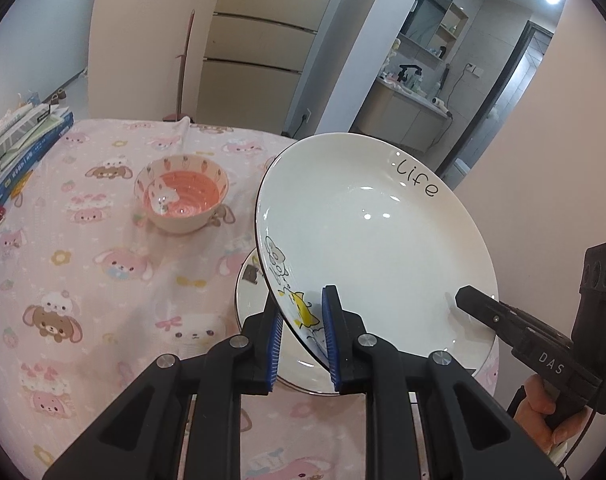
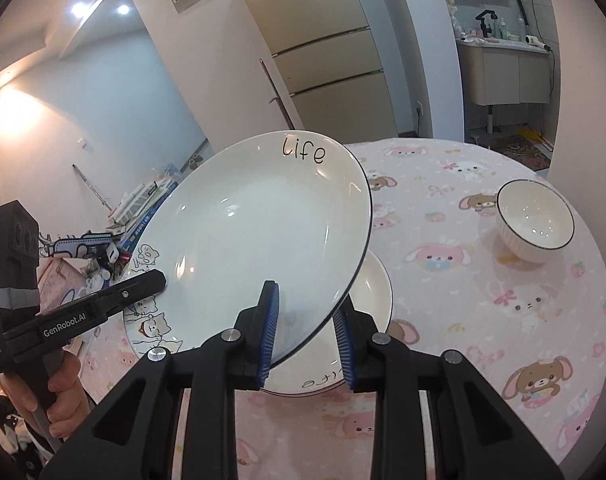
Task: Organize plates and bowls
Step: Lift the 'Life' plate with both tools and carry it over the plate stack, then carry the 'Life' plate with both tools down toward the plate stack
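Left wrist view:
- Left gripper [image 1: 303, 336]: its blue-padded jaws are clamping the near rim of the white "life" plate [image 1: 367, 224], beside the cartoon cat print.
- White "life" plate: it is being held tilted in the air, above the second plate [image 1: 255, 312].
- Second plate: white, dark-rimmed, it is lying flat on the pink cartoon tablecloth [image 1: 103, 280], largely hidden under the held plate.
- Right gripper [image 1: 463, 300]: it is reaching in from the right edge with a hand [image 1: 543, 412] on its grip; its tip is meeting the plate's right rim.
- Pink rabbit bowl [image 1: 181, 196]: it is standing upright on the cloth, well apart from the plates.
- Stack of books [image 1: 23, 140]: it is sitting at the table's far left edge.

Right wrist view:
- Right gripper [image 2: 309, 332]: its jaws are pinching the lower rim of the "life" plate [image 2: 255, 224], one pad above and one beneath.
- Left gripper [image 2: 159, 278]: it is coming in from the left, its tip lying over the plate's printed rim.
- Second plate [image 2: 367, 304]: it is showing below the held one, flat on the tablecloth [image 2: 483, 320].
- White ribbed bowl [image 2: 535, 220]: dark-rimmed, it is standing upright at the right, well apart.
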Demonstrator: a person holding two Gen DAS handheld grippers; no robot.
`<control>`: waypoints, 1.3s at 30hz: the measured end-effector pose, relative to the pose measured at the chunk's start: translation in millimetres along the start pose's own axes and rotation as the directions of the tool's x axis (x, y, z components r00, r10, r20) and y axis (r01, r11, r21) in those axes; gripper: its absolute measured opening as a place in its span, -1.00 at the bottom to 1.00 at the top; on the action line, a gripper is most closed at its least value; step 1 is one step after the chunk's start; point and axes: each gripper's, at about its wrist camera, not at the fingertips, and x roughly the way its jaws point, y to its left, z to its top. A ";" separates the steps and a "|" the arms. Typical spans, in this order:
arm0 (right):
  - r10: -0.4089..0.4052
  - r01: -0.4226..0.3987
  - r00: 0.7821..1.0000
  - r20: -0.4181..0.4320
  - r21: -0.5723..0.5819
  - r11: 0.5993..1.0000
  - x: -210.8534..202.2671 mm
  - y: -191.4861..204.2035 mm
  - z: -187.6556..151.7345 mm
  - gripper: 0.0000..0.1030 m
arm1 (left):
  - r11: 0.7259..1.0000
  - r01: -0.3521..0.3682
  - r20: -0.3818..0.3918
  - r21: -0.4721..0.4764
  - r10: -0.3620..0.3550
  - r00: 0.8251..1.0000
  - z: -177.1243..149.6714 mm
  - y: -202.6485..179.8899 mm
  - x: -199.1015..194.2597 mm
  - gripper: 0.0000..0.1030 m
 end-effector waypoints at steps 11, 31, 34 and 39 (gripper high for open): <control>-0.016 0.017 0.997 -0.070 0.007 1.000 18.1 -7.0 -20.6 -0.49 | 1.000 0.001 -0.075 -0.021 -0.002 0.997 -25.6 14.2 26.4 -0.59; -0.048 0.054 0.983 -0.176 0.026 0.998 62.0 -27.1 -41.9 -0.49 | 0.999 -0.019 -0.174 -0.041 0.012 0.985 -45.8 30.0 74.9 -0.58; -0.053 0.059 0.981 -0.189 0.028 0.998 67.1 -27.7 -41.7 -0.49 | 0.999 -0.028 -0.174 -0.037 0.021 0.984 -45.1 30.3 77.5 -0.58; -0.054 0.060 0.979 -0.195 0.025 0.998 71.6 -27.8 -41.4 -0.49 | 0.999 -0.038 -0.180 -0.027 0.033 0.983 -43.5 30.8 80.2 -0.58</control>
